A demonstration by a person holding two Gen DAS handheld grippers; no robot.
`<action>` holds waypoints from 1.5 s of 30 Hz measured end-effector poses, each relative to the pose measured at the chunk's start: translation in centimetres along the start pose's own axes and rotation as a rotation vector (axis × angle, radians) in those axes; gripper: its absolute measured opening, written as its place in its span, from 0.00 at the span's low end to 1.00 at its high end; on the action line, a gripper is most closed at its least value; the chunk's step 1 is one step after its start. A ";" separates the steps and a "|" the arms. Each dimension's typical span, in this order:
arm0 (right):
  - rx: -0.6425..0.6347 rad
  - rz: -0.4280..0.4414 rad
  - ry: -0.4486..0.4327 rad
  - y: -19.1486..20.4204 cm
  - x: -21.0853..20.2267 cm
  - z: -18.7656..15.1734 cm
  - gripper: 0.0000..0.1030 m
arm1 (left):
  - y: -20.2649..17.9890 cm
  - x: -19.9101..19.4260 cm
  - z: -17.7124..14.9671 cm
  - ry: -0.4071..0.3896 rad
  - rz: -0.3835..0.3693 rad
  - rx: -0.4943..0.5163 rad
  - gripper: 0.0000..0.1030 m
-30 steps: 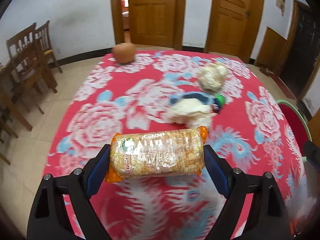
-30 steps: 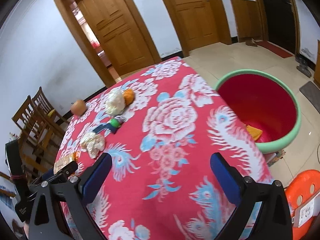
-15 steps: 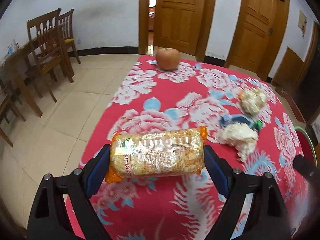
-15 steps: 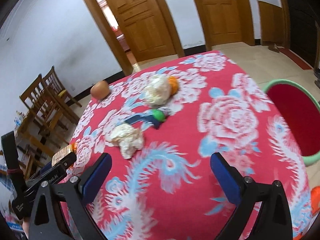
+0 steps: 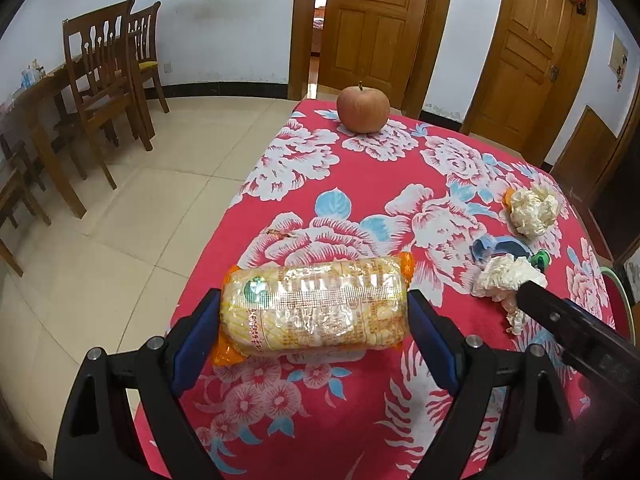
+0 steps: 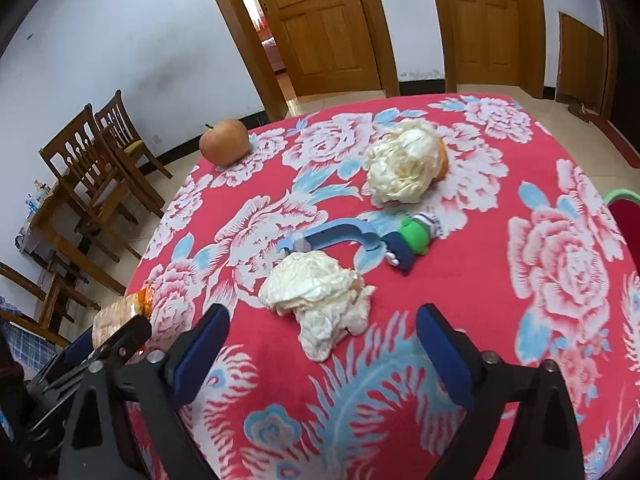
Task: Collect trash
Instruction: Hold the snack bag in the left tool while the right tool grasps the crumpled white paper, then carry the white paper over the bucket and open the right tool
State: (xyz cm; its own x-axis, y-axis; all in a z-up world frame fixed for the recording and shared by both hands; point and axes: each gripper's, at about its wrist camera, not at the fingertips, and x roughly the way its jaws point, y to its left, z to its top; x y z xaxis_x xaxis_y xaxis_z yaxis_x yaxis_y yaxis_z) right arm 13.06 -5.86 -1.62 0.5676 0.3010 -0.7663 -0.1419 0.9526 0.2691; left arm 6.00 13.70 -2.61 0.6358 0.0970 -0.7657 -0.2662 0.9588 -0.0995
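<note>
My left gripper [image 5: 314, 314] is shut on a clear-and-orange snack packet [image 5: 314, 306], held crosswise above the table's left edge; the packet also shows at the far left of the right wrist view [image 6: 120, 314]. My right gripper [image 6: 322, 326] is open and empty, its jaws either side of a crumpled white tissue [image 6: 320, 296] lying on the red flowered tablecloth [image 6: 480, 320]. A second, larger tissue wad [image 6: 402, 170] with orange peel lies farther back. In the left wrist view the near tissue [image 5: 506, 278] and far wad [image 5: 534, 208] lie at the right.
A blue peeler with a green toy [image 6: 360, 240] lies between the tissues. An apple [image 6: 224, 142] stands at the far left corner, also in the left wrist view [image 5: 363, 109]. A green-rimmed red bin [image 6: 624, 216] shows at the right. Wooden chairs [image 5: 108, 92] stand left.
Both grippers swung left. The right gripper turned from the bin side toward the near tissue, which now lies between its jaws. The left gripper kept hold of the packet.
</note>
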 end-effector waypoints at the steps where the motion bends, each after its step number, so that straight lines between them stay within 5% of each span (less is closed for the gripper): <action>1: 0.002 0.002 0.006 0.0 0.4 0.0 0.87 | 0.0 0.1 0.0 0.002 -0.001 0.000 0.86; 6: -0.012 -0.004 0.026 0.0 1.6 -0.2 0.57 | -0.1 0.5 -0.1 0.009 -0.004 0.001 0.86; 8: -0.029 0.010 0.034 0.0 1.7 -0.4 0.32 | -0.1 0.5 -0.1 0.010 -0.004 0.003 0.86; 13: -0.055 0.027 0.024 0.1 1.3 -0.9 0.20 | -0.4 0.4 -0.2 0.012 -0.010 0.007 0.86; 27: -0.015 0.038 -0.067 -3.1 -4.9 -2.0 0.18 | -2.5 -1.8 -0.4 -0.010 -0.057 0.034 0.86; 45: 0.068 -0.108 -0.179 -12.4 -13.1 -4.6 0.18 | -8.2 -5.0 -1.1 -0.036 -0.139 0.129 0.86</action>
State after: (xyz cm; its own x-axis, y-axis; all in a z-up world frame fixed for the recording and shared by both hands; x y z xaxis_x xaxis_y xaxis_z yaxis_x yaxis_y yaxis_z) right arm 3.68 -21.40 2.45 0.7123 0.1791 -0.6786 -0.0207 0.9719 0.2347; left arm 4.23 5.03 1.34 0.6863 -0.0313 -0.7266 -0.0807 0.9896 -0.1189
